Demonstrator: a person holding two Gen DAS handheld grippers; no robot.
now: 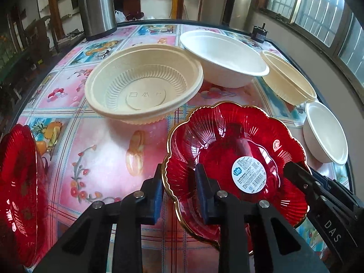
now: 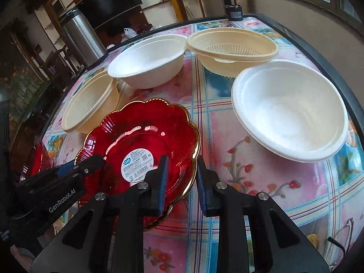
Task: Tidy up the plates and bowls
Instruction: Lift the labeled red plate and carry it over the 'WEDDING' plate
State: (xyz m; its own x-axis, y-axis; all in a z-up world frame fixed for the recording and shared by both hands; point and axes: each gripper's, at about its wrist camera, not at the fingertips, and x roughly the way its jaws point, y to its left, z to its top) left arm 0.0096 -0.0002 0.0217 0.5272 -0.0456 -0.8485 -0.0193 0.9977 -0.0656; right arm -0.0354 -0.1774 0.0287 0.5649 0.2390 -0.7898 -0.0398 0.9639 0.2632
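A red scalloped plate (image 1: 236,150) with a gold rim and a white sticker lies tilted on the table; it also shows in the right wrist view (image 2: 141,134). My left gripper (image 1: 179,188) is open, its fingers astride the plate's left rim. My right gripper (image 2: 182,177) is open astride the plate's right rim; it shows in the left wrist view (image 1: 295,173). A second red plate (image 1: 20,182) lies at the left. Two cream ribbed bowls (image 1: 145,84) (image 1: 289,77) and two white bowls (image 1: 223,54) (image 1: 327,132) stand beyond.
A steel kettle (image 1: 97,4) stands at the table's far left corner. A small black object (image 1: 260,34) sits at the far edge. The table (image 1: 91,136) has a pink fruit-print cover and dark edges.
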